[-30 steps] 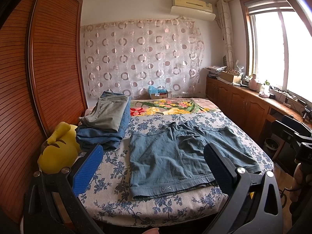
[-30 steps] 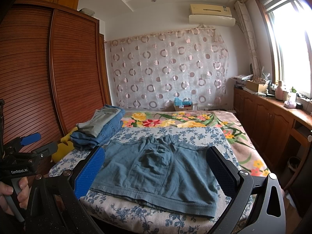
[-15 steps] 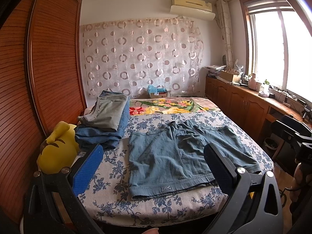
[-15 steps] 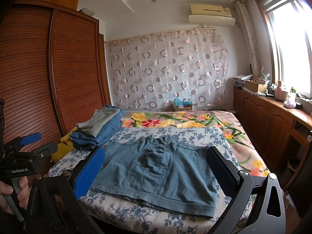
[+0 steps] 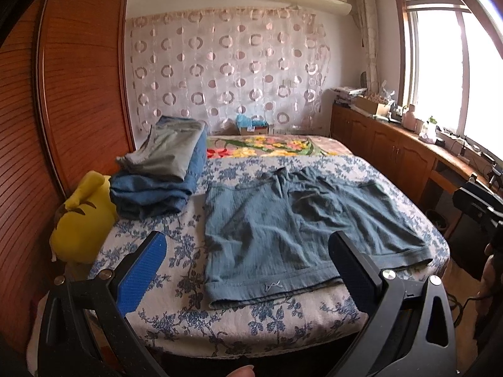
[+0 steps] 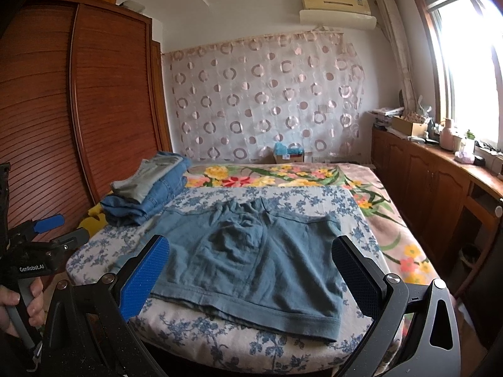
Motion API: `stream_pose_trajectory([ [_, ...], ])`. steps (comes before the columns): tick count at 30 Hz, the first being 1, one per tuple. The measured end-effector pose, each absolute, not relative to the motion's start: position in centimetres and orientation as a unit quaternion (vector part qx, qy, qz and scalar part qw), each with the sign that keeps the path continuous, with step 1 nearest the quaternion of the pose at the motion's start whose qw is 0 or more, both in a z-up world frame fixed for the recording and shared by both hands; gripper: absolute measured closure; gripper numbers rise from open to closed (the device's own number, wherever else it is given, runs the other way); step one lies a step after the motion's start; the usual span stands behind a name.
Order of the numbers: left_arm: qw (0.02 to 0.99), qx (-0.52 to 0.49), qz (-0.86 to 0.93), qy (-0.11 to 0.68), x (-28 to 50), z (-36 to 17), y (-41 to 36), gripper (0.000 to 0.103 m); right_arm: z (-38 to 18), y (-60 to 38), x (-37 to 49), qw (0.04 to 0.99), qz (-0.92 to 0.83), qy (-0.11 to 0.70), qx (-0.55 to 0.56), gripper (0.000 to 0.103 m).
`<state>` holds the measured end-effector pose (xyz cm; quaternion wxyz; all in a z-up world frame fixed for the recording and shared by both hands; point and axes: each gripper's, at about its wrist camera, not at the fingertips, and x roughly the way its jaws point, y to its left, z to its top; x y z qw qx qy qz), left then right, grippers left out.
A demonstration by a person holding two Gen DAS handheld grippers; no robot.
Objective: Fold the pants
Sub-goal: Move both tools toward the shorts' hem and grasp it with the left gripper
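Observation:
A pair of blue-grey shorts (image 5: 295, 220) lies spread flat on the bed, leg hems toward me and waistband away. The right wrist view shows the same shorts (image 6: 251, 254) from further right. My left gripper (image 5: 248, 267) hovers open over the near edge of the bed, nothing between its fingers. My right gripper (image 6: 251, 270) is likewise open and empty, above the hem of the shorts. At the left edge of the right wrist view, a hand holds the left gripper's handle (image 6: 28, 267).
A stack of folded jeans and trousers (image 5: 160, 176) sits at the bed's left side, with a yellow plush toy (image 5: 81, 216) beside it. A wooden wardrobe (image 5: 63, 94) runs along the left; wooden cabinets (image 5: 393, 154) under the window stand right. A floral blanket (image 5: 267, 147) covers the bed's far end.
Both views have shifted only slightly; the shorts lie as before and both grippers stay open.

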<state>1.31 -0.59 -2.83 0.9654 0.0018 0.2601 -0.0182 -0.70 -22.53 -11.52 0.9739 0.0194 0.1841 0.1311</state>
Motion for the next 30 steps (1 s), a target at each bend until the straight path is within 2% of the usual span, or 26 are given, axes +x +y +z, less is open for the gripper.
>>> stream_pose_trajectory([
  [13, 0.954, -0.013, -0.029, 0.297, 2.7, -6.2, 1.6, 0.0, -12.2, -23.7, -0.5, 0.97, 0.099, 0.221, 0.007, 0.002],
  [27, 0.939, -0.03, -0.031, 0.34, 4.2, -10.3, 3.5, 0.0, -13.2, -23.4, -1.1, 0.95, 0.082, 0.301, -0.008, 0.026],
  [30, 0.935, -0.037, -0.03, 0.35, 4.7, -11.1, 4.0, 0.0, -12.6, -23.3, -1.8, 0.947, 0.077, 0.312, -0.005, 0.028],
])
